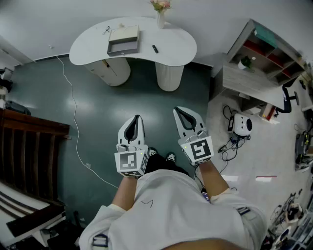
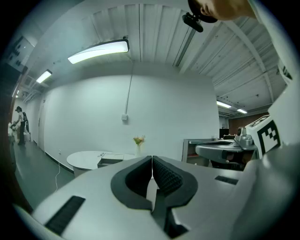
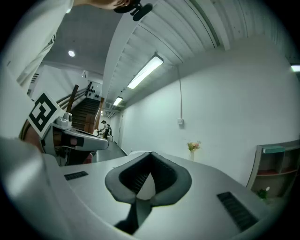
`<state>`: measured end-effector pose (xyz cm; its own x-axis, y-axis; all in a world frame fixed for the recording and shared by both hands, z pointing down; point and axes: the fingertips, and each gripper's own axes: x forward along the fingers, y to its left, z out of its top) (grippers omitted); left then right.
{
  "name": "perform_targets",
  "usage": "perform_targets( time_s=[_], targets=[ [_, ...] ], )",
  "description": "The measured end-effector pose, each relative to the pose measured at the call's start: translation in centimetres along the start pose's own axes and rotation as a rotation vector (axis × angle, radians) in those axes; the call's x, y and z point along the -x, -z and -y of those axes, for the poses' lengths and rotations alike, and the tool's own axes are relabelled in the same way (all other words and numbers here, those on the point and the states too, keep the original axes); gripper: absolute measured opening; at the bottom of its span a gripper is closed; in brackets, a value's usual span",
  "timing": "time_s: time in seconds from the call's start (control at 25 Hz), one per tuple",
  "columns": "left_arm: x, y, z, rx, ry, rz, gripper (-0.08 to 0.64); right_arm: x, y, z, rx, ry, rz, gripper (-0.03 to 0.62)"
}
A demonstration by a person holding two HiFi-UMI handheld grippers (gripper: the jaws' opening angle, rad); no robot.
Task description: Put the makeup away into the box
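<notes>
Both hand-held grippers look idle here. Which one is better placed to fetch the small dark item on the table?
Right, narrowly. The dark item lies right of the box, on the right hand-held gripper's side. Both it and the left hand-held gripper are shut, empty and far from the table.

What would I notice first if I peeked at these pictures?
First you'd spot the two white grippers held side by side over the dark green floor: the left gripper and the right gripper, both shut and empty. Far ahead stands a curvy white table with an open box on top and a vase of flowers at its back edge.
</notes>
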<state>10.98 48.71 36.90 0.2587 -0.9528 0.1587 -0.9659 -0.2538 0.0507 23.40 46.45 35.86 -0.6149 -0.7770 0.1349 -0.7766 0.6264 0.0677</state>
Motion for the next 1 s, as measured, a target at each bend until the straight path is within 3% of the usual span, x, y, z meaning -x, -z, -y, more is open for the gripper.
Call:
perform_targets(
  time_s=[0.12, 0.24, 0.48, 1.0],
  targets=[
    [-0.8, 0.1, -0.2, -0.020, 0.019, -0.001, 0.021, -0.8, -0.1, 0.1, 0.030, -0.009, 0.067, -0.002],
    [-1.2, 0.3, -1.3, -0.022, 0.023, -0.006, 0.021, -1.6, 0.2, 0.0, 0.020, -0.005, 0.059, -0.003],
    [-2.1, 0.7, -3.8, -0.015, 0.048, -0.019, 0.021, -3.9, 1.3, -0.8, -0.019, -0.017, -0.039, -0.002],
    [-4.4, 2.6, -9.9, 0.036, 0.122, -0.035, 0.021, -8.7, 1.9, -2.9, -0.013, 0.047, -0.114, -0.002]
  ],
)
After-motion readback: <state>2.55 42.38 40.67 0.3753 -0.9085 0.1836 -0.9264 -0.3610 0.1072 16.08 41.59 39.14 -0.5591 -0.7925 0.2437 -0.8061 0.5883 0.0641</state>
